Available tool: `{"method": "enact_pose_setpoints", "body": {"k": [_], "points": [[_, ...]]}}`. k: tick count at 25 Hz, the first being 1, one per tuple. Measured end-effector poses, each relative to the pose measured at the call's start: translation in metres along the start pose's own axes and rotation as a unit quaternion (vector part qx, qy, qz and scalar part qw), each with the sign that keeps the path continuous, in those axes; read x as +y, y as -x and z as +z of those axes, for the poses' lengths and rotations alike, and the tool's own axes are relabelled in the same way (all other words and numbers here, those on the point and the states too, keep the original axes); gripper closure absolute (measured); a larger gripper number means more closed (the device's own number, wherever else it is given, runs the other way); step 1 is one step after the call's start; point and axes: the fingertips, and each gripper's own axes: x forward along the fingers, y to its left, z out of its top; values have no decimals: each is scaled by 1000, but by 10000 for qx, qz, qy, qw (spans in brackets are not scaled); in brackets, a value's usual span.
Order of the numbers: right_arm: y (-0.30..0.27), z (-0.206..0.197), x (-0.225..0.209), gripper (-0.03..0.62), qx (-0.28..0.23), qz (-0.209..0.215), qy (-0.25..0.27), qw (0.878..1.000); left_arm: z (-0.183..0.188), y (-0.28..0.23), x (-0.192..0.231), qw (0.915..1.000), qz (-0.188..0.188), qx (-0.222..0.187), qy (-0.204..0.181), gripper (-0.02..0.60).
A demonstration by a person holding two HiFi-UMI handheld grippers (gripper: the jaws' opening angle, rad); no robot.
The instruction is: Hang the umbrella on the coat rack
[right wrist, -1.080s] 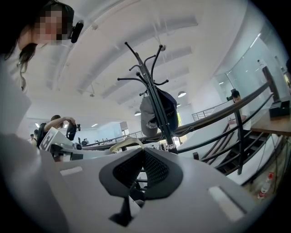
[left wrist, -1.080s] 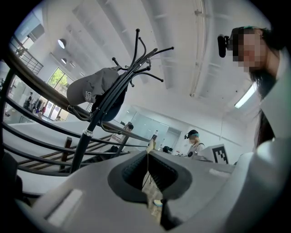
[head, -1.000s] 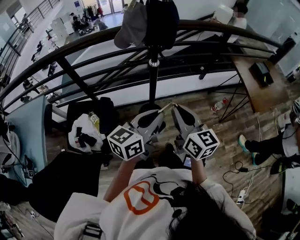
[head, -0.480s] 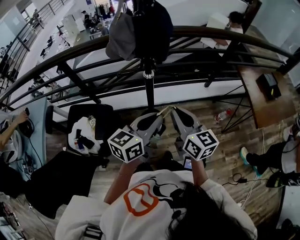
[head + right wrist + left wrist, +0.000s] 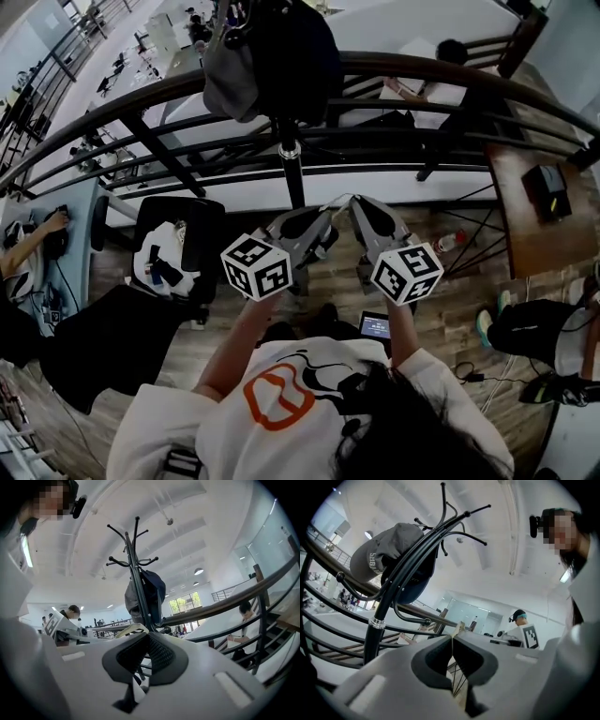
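Left gripper [image 5: 452, 641] and right gripper [image 5: 147, 639] each pinch closed on the umbrella's beige loop [image 5: 335, 202], just before the coat rack [image 5: 289, 164]. The umbrella body hangs hidden below. The loop looks limp and light, best held spread.

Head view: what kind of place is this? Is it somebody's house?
Probably not a house: it looks like a big open office, seen from an upper level. A curved railing overlooks desks with people below, and an office chair and a work table stand up here.
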Motion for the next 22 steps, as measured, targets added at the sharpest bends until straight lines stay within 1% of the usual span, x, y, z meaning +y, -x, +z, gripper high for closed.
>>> {"method": "enact_pose_setpoints", "body": {"k": [2, 6, 14, 22], "points": [[-3, 2, -7, 568, 27, 72, 111, 9999, 3, -8, 6, 9999, 42, -89, 105, 581], [-15, 2, -19, 568, 45, 230, 267, 9994, 5, -21, 19, 9997, 186, -137, 36, 581], [-40, -7, -49, 568, 328, 310, 443, 9980, -4, -51, 44, 9987, 410, 202, -209, 581], [-60, -6, -68, 568, 405, 393, 569, 9968, 0, -66, 63, 9975, 591, 255, -297, 580]]}}
